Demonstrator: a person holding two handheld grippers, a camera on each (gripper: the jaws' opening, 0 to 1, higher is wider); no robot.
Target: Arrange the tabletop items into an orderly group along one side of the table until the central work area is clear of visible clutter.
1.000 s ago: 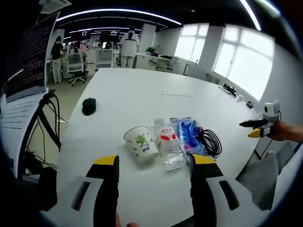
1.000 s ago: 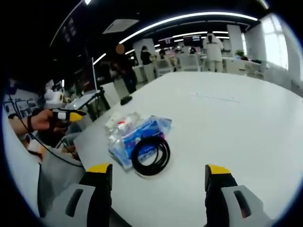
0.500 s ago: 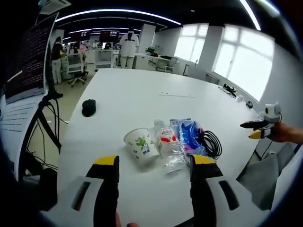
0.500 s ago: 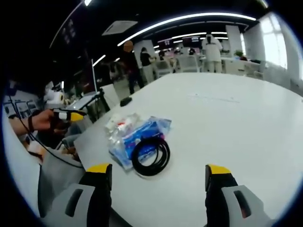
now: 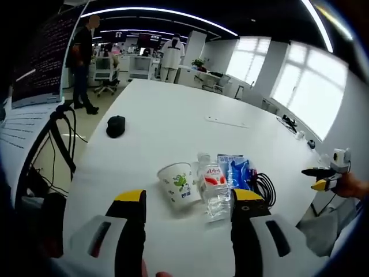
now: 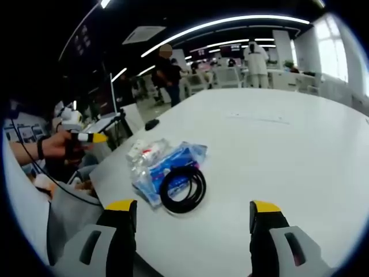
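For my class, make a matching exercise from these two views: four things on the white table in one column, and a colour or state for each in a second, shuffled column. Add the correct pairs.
Column 1
1. paper cup
2. plastic bottle
3. cable
4. computer mouse

Column 2
A. black, wound in a coil
B. black, lying apart from the cluster
C. clear, with a red and white label
D. white, with a green leaf print, tipped on its side

Pairs: 1-D, 2-C, 3-A, 4-B
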